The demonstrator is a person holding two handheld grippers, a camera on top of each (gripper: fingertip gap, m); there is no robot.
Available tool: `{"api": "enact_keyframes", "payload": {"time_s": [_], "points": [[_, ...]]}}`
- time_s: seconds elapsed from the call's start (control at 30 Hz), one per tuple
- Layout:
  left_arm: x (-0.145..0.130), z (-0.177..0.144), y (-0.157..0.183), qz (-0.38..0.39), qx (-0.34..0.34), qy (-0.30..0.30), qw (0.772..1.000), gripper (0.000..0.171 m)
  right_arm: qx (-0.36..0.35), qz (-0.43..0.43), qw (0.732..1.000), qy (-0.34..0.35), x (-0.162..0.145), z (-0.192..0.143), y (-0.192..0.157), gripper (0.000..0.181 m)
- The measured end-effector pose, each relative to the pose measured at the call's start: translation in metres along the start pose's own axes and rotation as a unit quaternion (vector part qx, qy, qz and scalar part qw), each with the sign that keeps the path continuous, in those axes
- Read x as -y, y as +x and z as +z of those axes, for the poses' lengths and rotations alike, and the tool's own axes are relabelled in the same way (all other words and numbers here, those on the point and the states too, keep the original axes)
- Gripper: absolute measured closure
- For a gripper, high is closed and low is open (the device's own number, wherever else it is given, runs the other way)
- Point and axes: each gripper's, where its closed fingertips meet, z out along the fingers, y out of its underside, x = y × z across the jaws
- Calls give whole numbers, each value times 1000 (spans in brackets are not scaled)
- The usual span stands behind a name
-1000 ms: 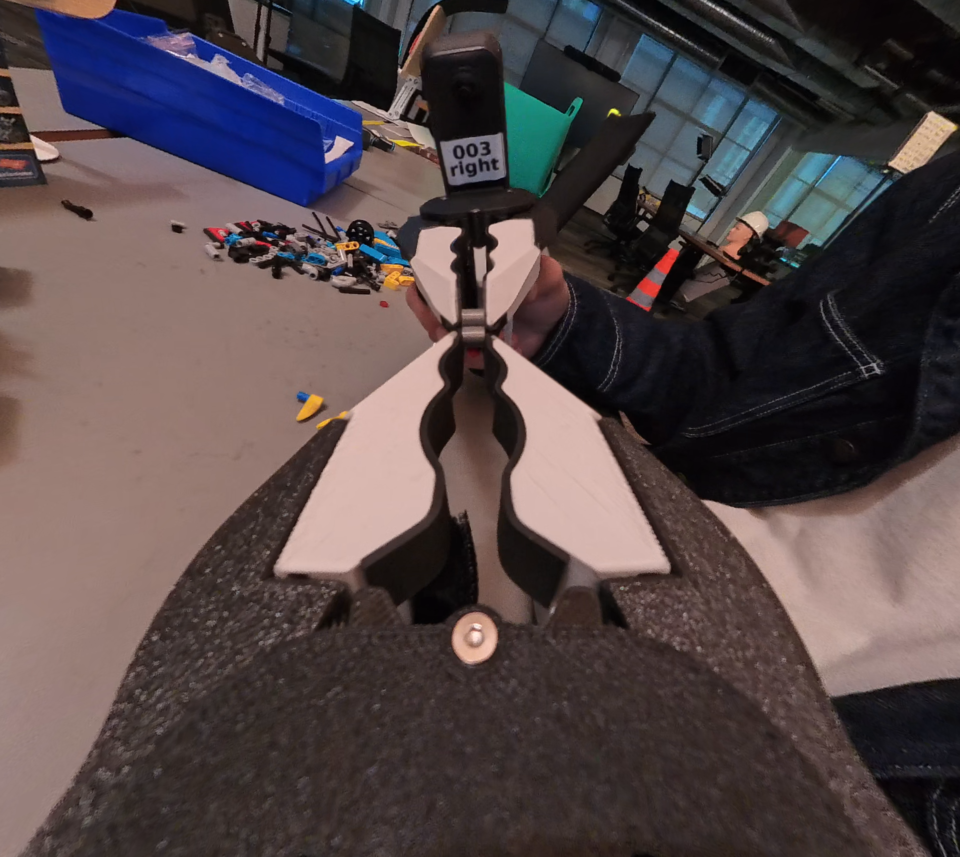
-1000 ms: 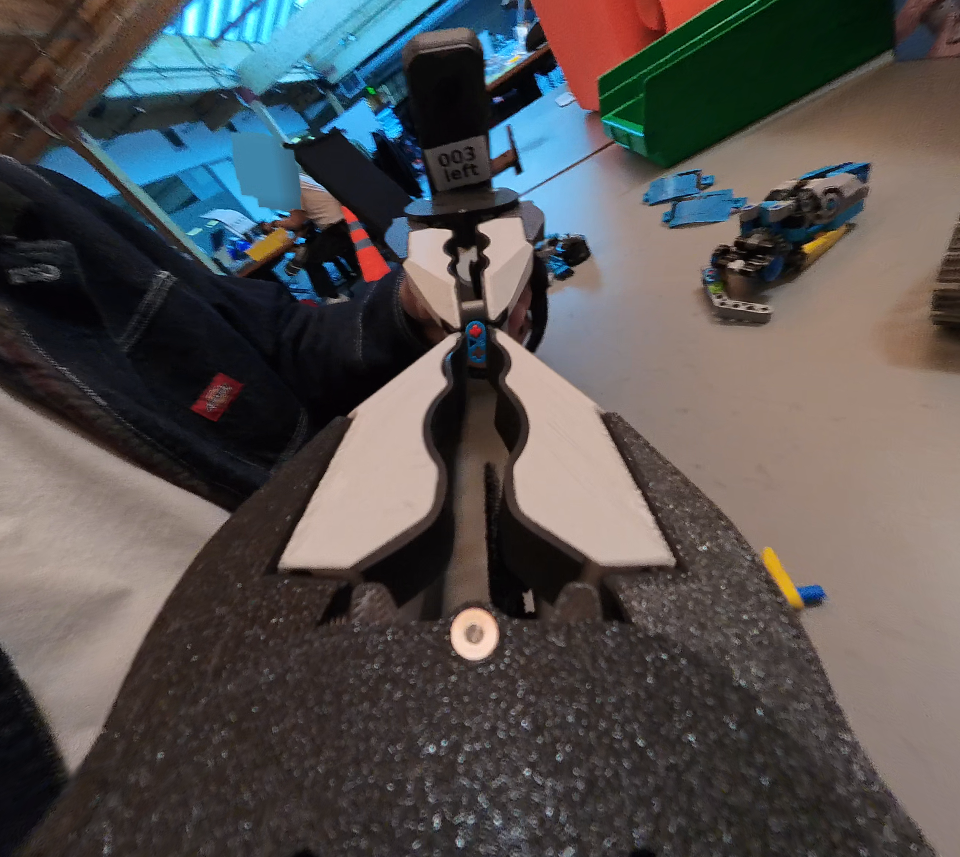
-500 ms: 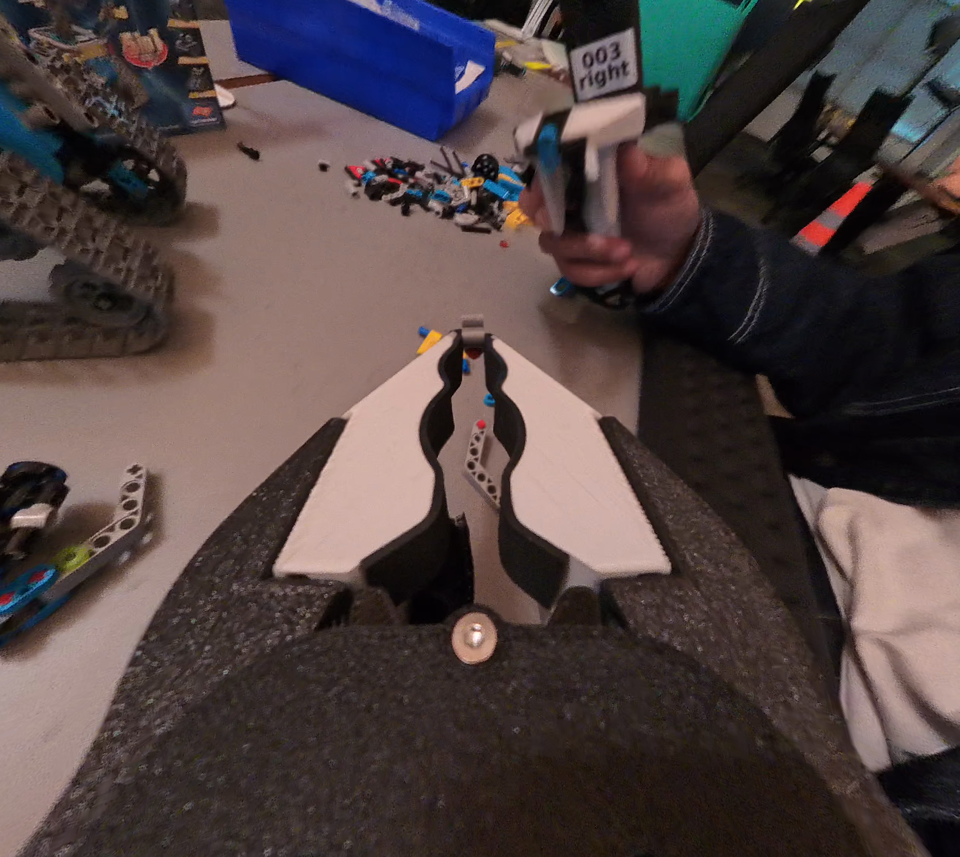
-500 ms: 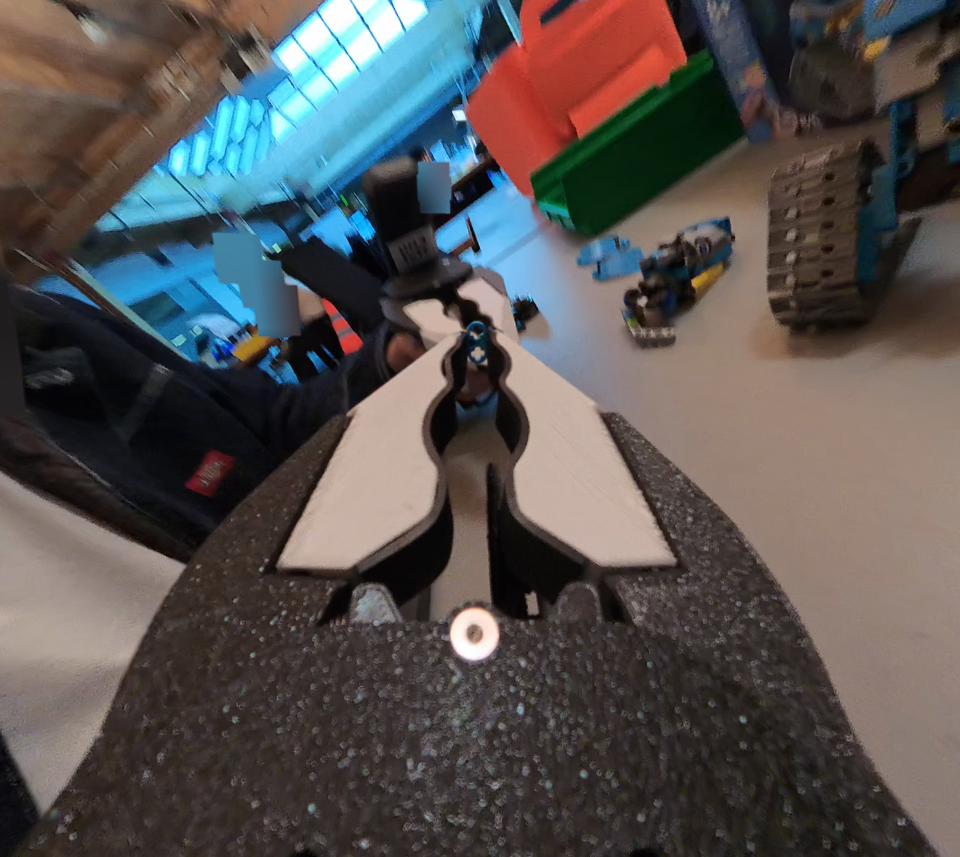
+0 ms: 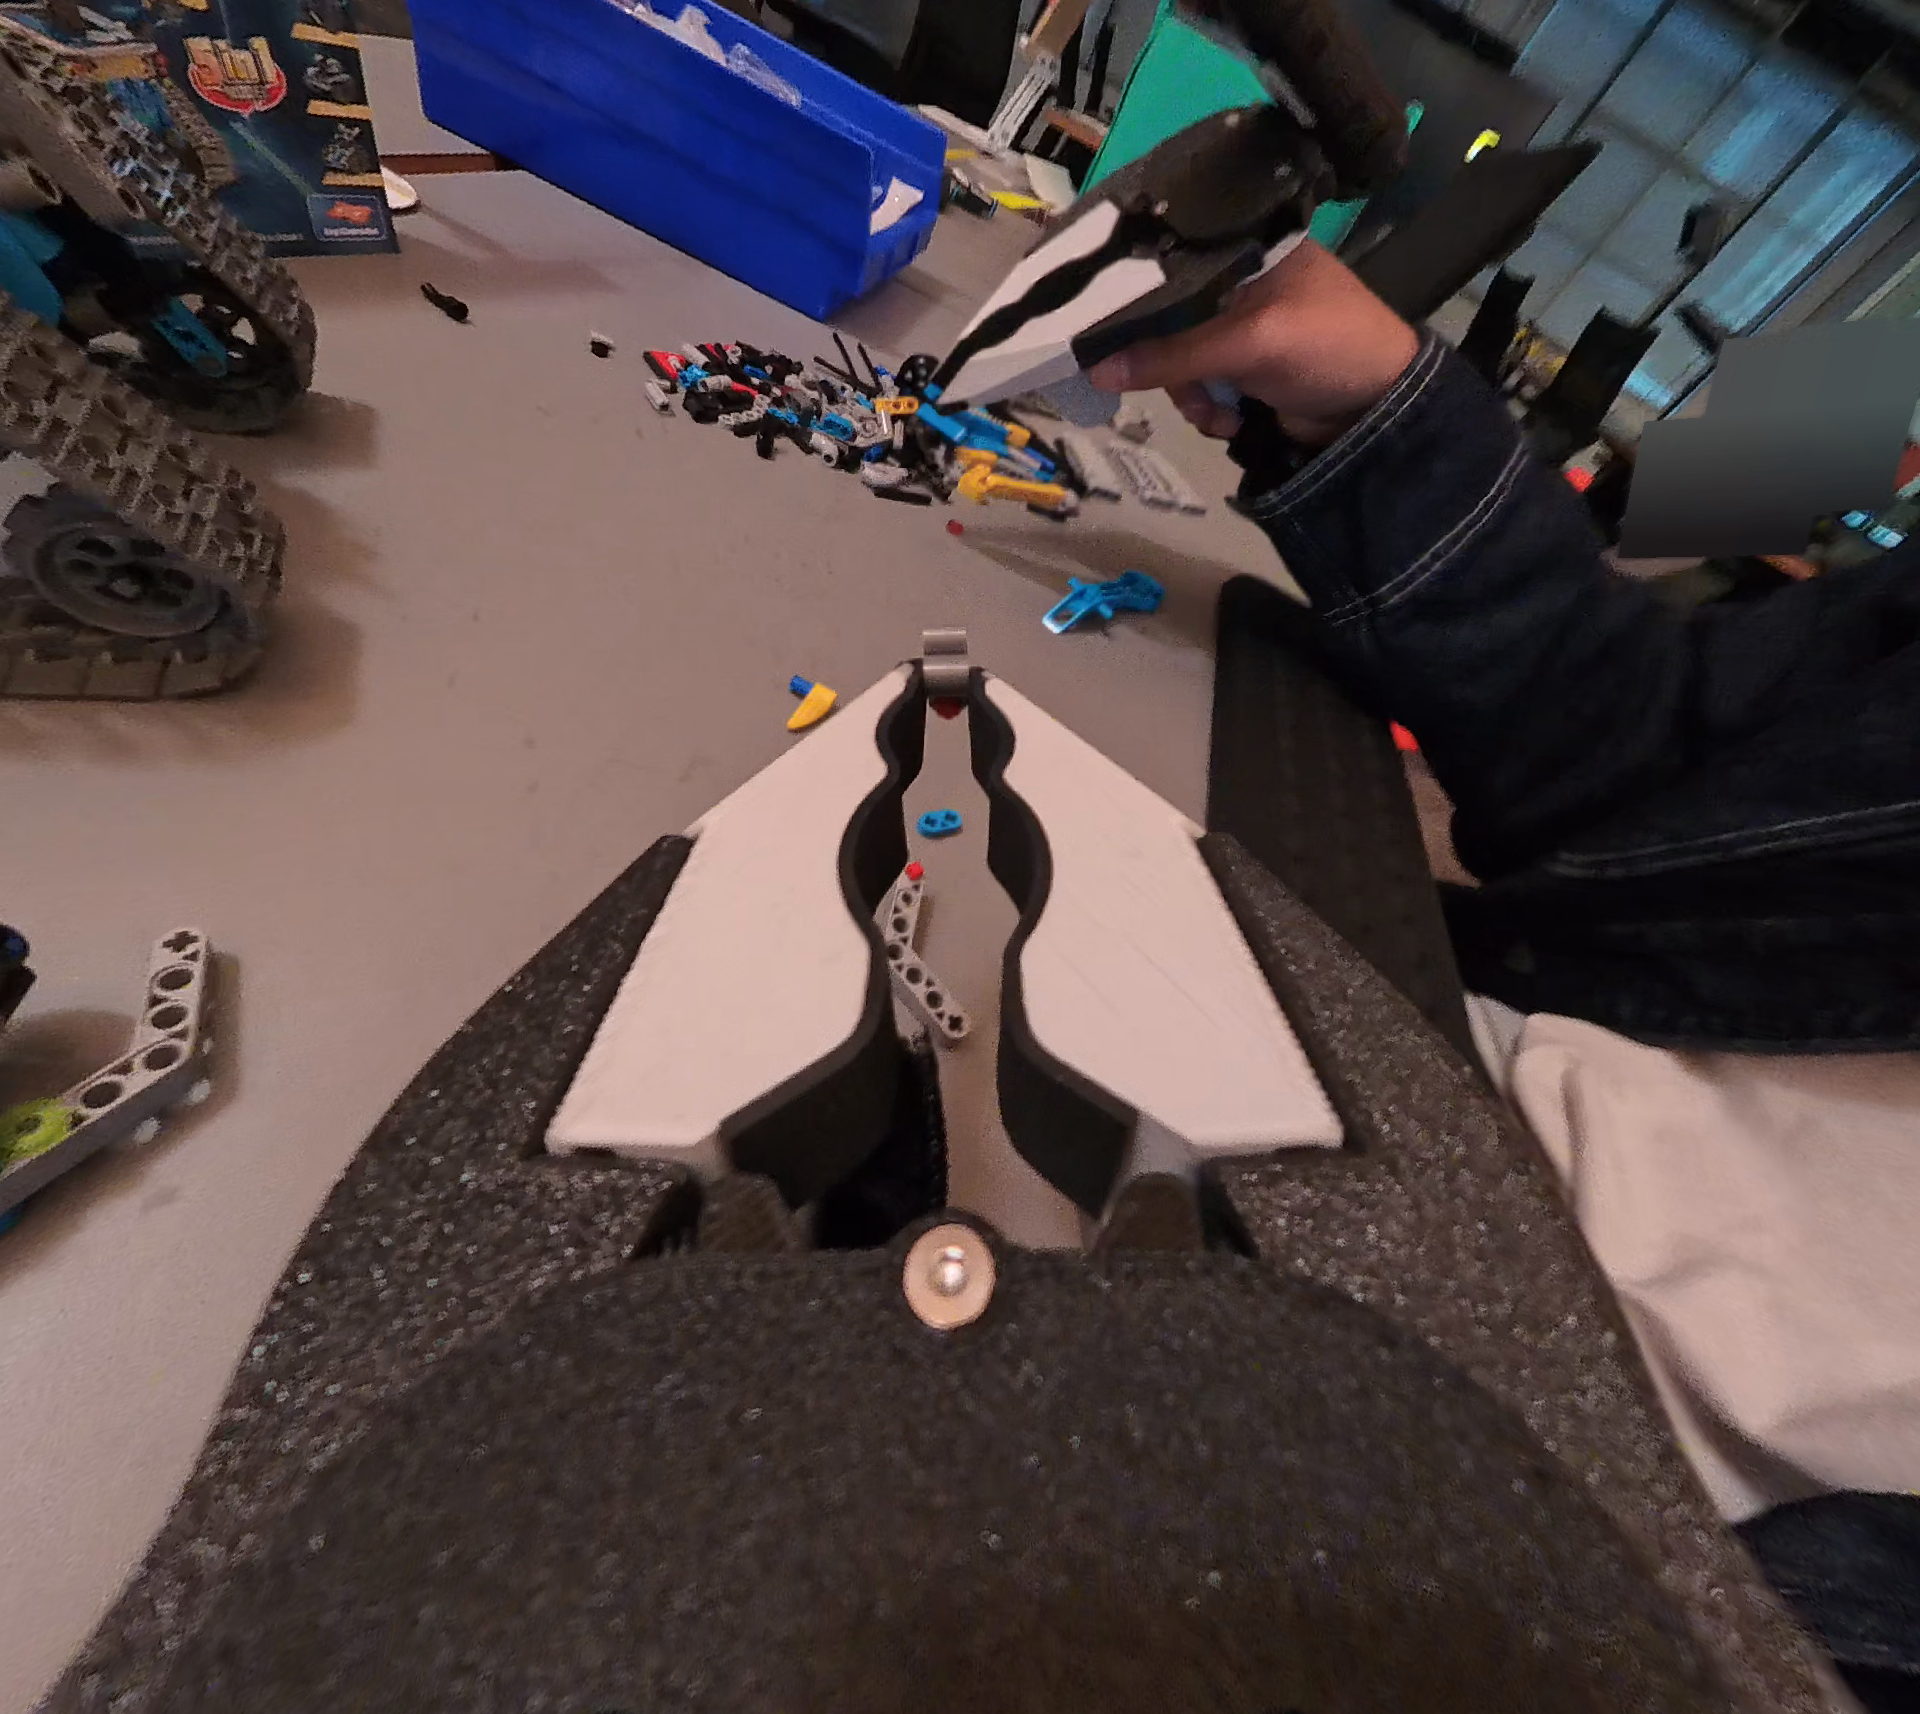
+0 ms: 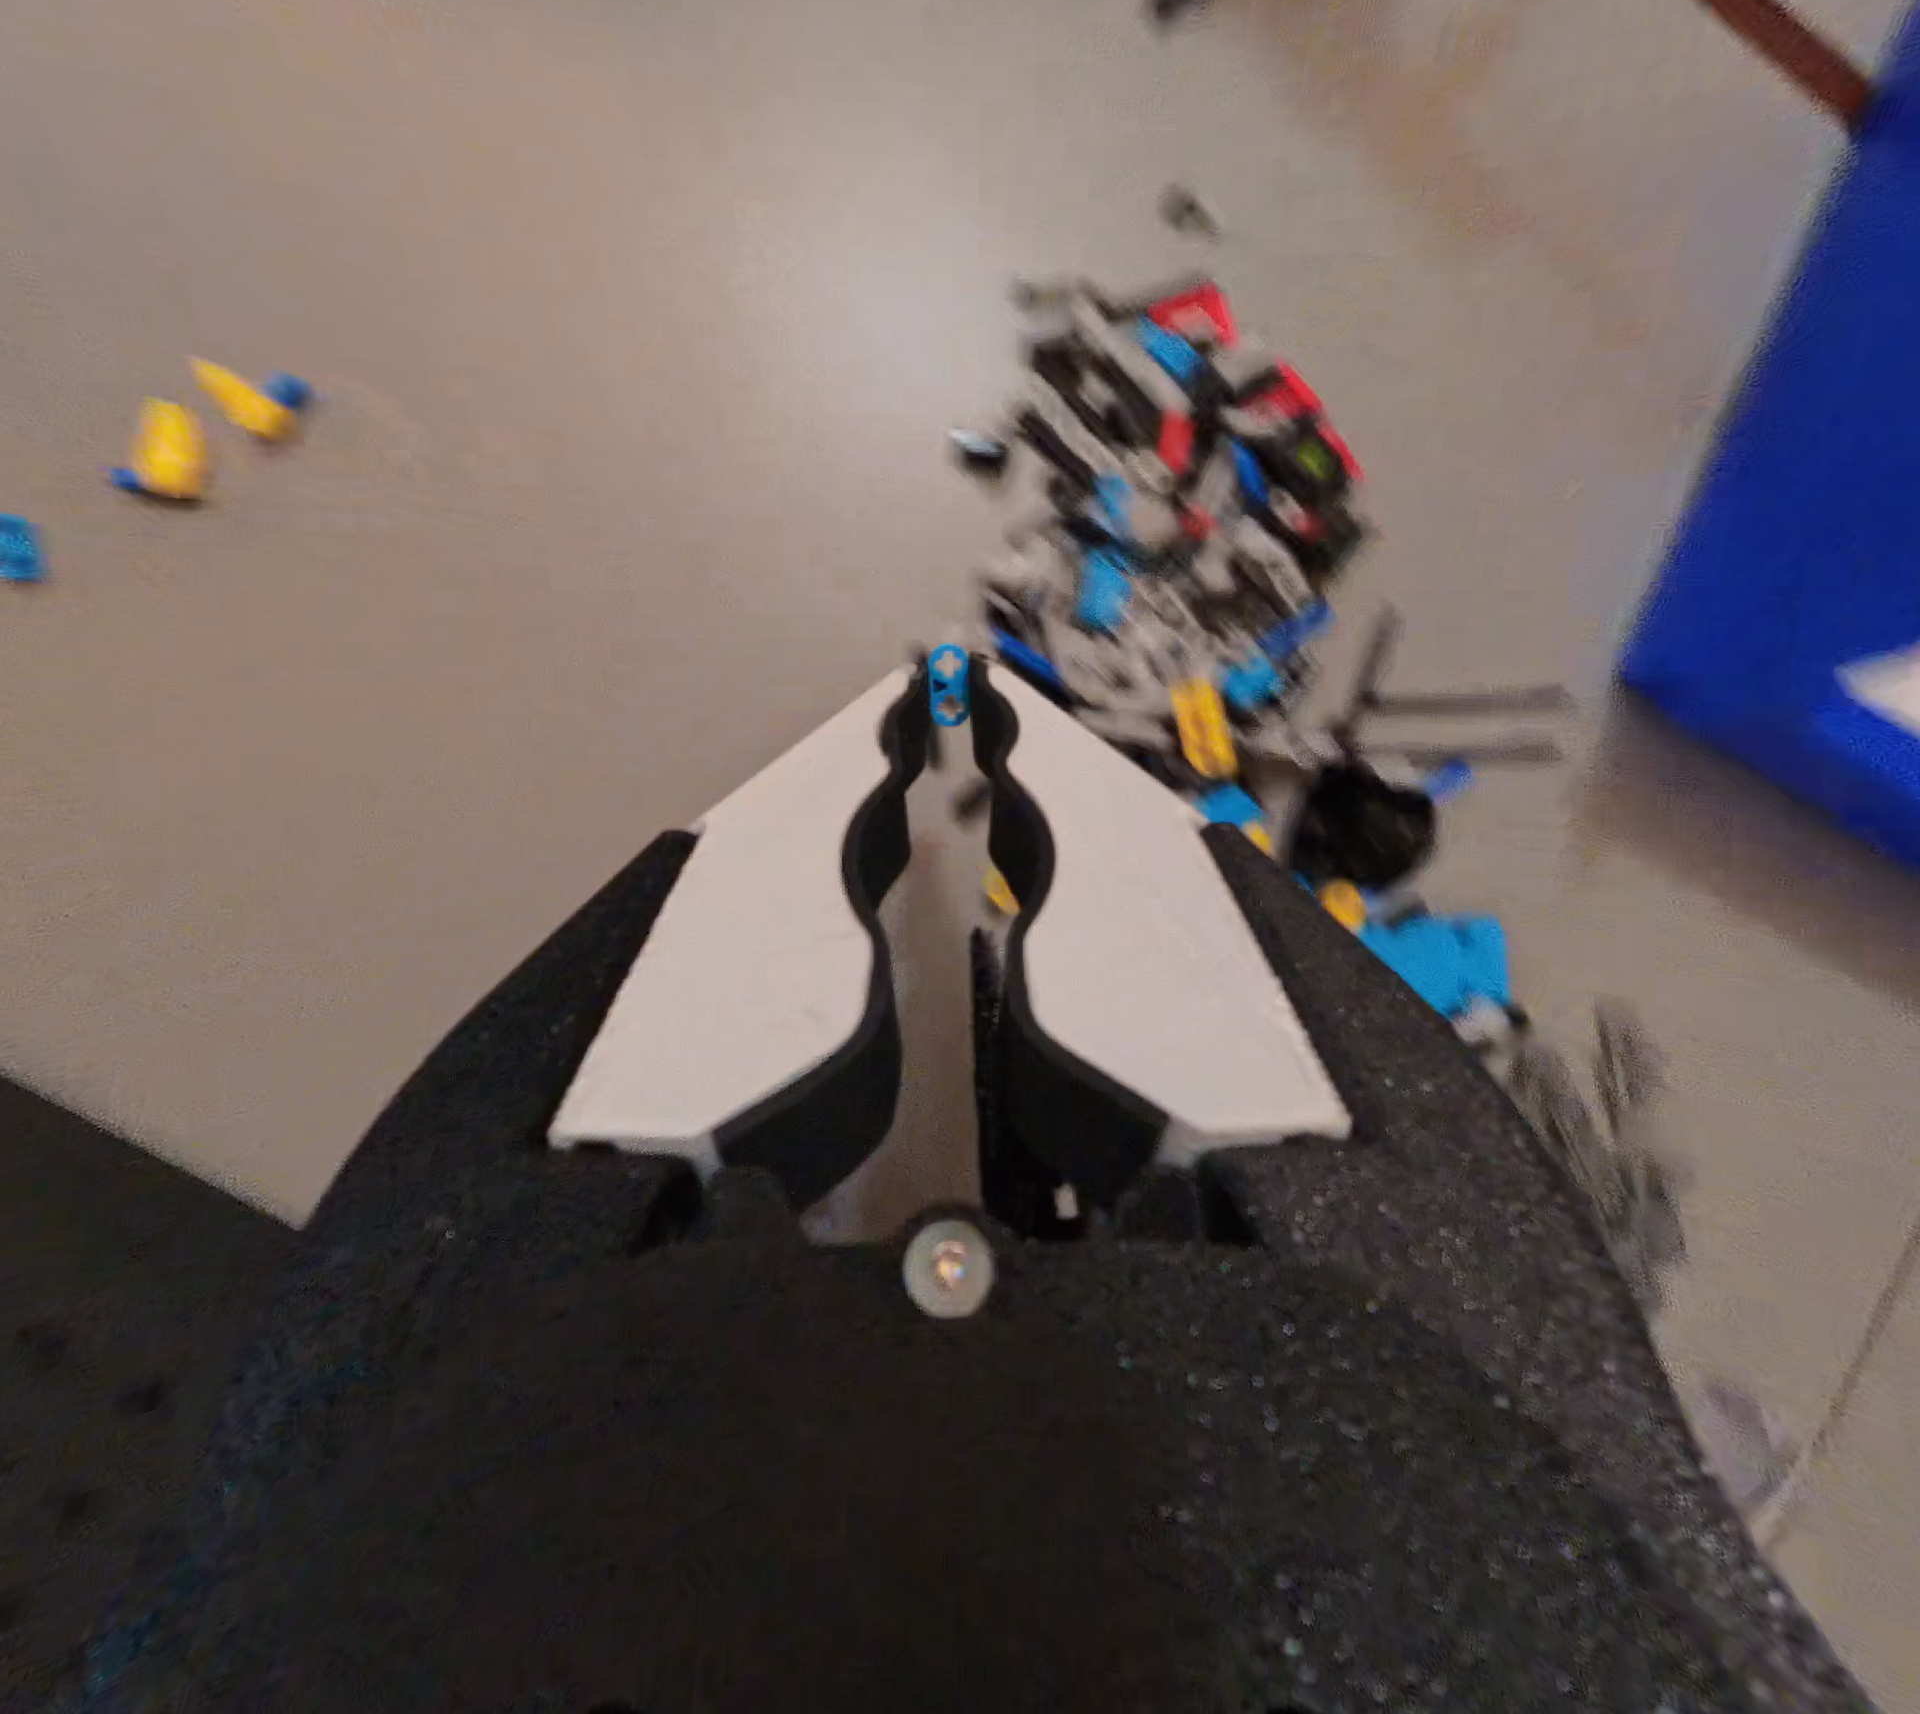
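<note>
My left gripper (image 5: 945, 694) is shut on a small grey connector (image 5: 944, 654) with a red pin (image 5: 943, 708), held above the grey table (image 5: 540, 625). Below its fingers lie a grey bent beam (image 5: 916, 958) and a small blue link (image 5: 939, 823). My right gripper (image 6: 948, 700) is shut on a small blue link piece (image 6: 948, 677). It also shows in the left wrist view (image 5: 940, 391), held by a hand and tilted down over a pile of loose building parts (image 5: 831, 423). In the blurred right wrist view the pile (image 6: 1184, 521) lies just right of the tips.
A blue bin (image 5: 665, 106) stands behind the pile and shows in the right wrist view (image 6: 1808, 573). A tracked model (image 5: 125, 438) and a kit box (image 5: 177, 2) stand at the left. A yellow piece (image 5: 810, 706), a blue piece (image 5: 1107, 599) and a grey beam (image 5: 135, 1062) lie loose. There is about 25 centimeters between the tips of the two grippers.
The two grippers faced each other tip to tip a second ago and have parted. The right one swung down over the parts pile with the blue link. The left one tilted toward the table.
</note>
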Motion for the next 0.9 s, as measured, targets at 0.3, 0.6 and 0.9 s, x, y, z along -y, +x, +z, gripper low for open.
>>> {"api": "enact_keyframes", "payload": {"time_s": [0.3,0.6,0.9], "points": [[17,-8,8,-98,-76,61,990,165,16,148,988,-38,-53,19,52,164],[27,-11,9,-186,-130,102,969,166,-28,14,984,175,54,-23,7,148],[32,-12,7,-248,-155,135,947,166,8,-214,893,396,136,-35,-243,137]]}}
